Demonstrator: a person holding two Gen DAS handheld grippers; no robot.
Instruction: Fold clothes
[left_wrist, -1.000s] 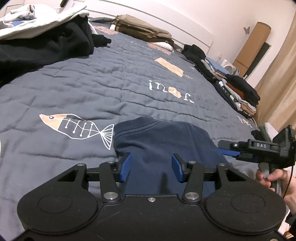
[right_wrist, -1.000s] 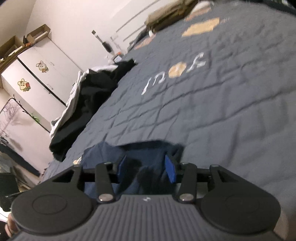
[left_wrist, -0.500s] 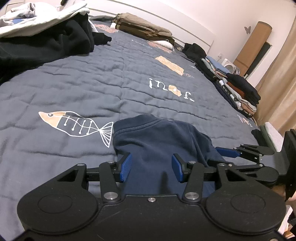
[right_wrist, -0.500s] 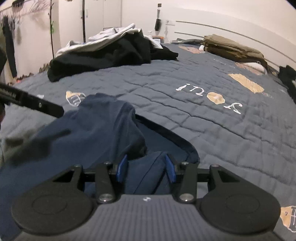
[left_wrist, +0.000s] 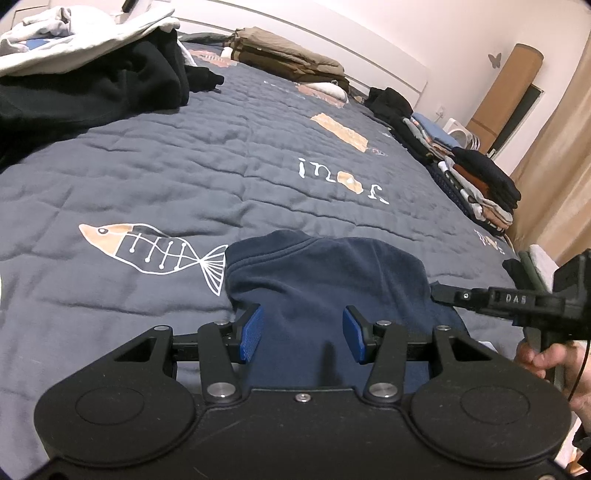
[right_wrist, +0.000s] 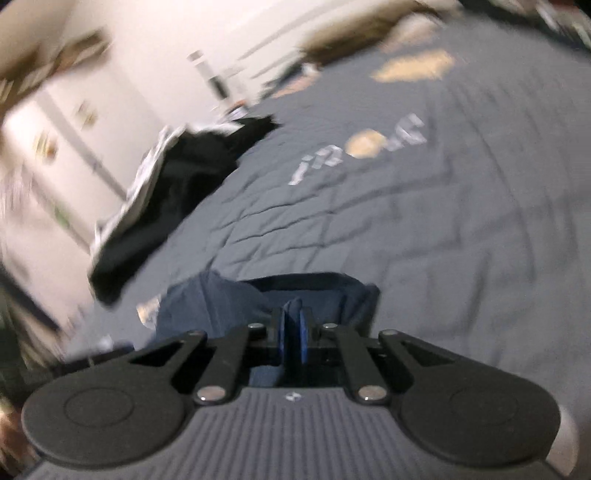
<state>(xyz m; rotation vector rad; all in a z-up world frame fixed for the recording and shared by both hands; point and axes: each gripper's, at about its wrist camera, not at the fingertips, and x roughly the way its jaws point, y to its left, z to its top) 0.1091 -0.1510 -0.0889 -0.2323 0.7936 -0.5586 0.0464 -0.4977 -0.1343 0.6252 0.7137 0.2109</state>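
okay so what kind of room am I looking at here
Most likely a bedroom. A wide bed under a grey quilt with fish prints fills the view, with a white headboard behind it. Folded clothes are stacked along its edge, and a navy garment lies spread out near the grippers.

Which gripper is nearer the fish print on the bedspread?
Left. The left gripper hangs open over the navy garment just beside the fish print; the right gripper, shut on the garment's far side, is farther.

The bed is seen from low and close in both views. The same navy top and the headboard end are shared; the right view is blurred.
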